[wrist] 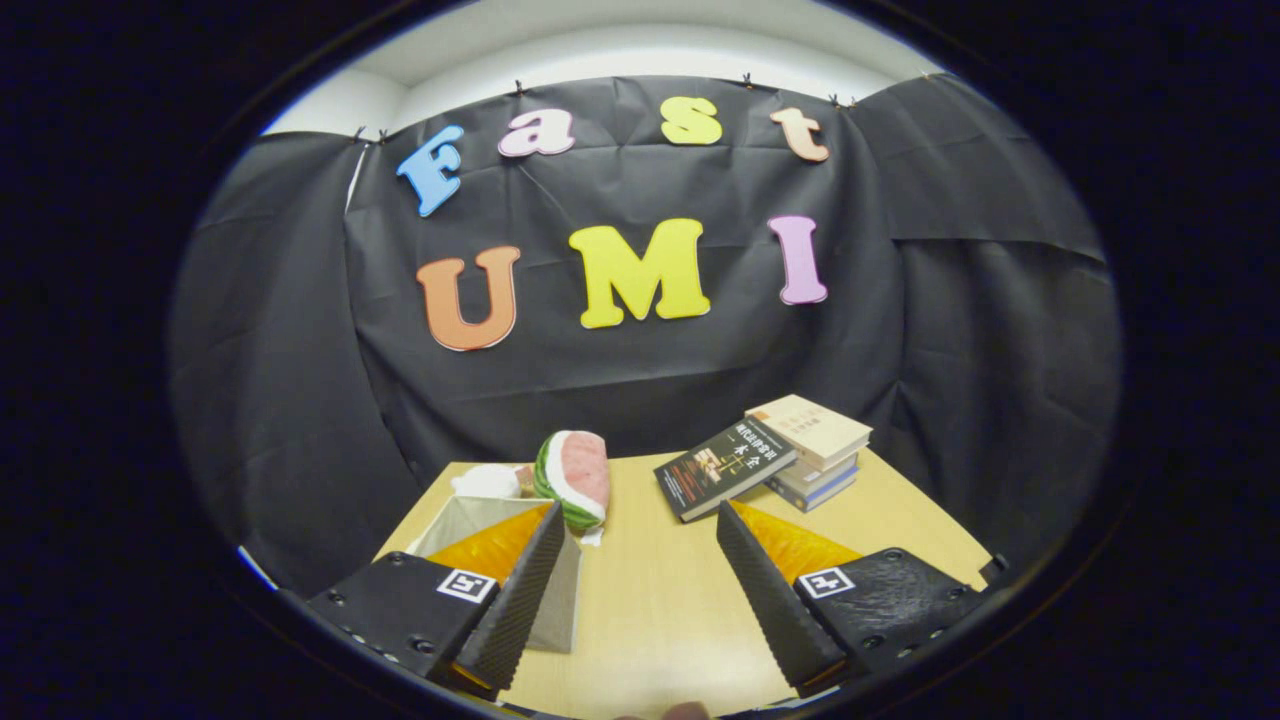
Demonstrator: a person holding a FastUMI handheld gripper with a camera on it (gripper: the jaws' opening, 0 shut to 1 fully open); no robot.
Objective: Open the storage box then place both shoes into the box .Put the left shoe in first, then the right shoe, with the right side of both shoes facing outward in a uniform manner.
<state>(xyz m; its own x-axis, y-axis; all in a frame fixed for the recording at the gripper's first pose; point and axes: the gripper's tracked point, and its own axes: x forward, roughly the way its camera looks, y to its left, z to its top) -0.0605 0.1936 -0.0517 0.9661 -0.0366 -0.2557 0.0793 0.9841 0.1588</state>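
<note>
1. The gripper (640,555) sits in the lower middle of the frame with its two ribbed black fingers (520,590) spread wide apart, nothing between them but bare table.
2. The wooden table (650,600) fills the lower centre, running back to the black cloth wall.
3. The storage box (555,590), pale grey with an angular top, stands at the lower left, partly behind the left finger; whether it is open or closed cannot be told.
4. Just beyond the box, left of centre, a watermelon-slice plush (575,478) in green, white and pink lies on the table, with a white soft thing (487,482) beside it to the left.
5. Right of centre, beyond the right finger, a dark book (725,466) leans on a stack of books (815,450) near the table's far edge.
</note>
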